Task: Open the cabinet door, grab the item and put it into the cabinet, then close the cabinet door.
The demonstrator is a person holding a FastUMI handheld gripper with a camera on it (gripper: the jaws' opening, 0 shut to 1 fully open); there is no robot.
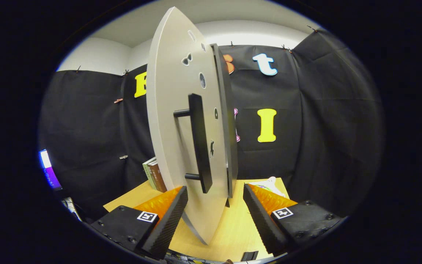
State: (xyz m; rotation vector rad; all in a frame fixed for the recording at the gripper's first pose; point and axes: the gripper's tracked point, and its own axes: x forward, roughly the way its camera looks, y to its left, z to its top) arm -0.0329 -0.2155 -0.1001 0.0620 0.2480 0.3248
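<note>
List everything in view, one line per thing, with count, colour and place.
cabinet door: one, pale grey, edge-on between the fingers, reaching up well beyond them.
door handle: one, black bar on two posts, on the door's face just above the fingers.
stickers: several small dark shapes on the door's face around the handle.
books: two or so, green and brown spines, standing on the table behind the door, beyond the left finger.
table: one, light wood, under the door and fingers.
white item: one, on the table's far end beyond the right finger; too small to identify.
gripper: one, fingers apart on either side of the door's lower edge.
</note>
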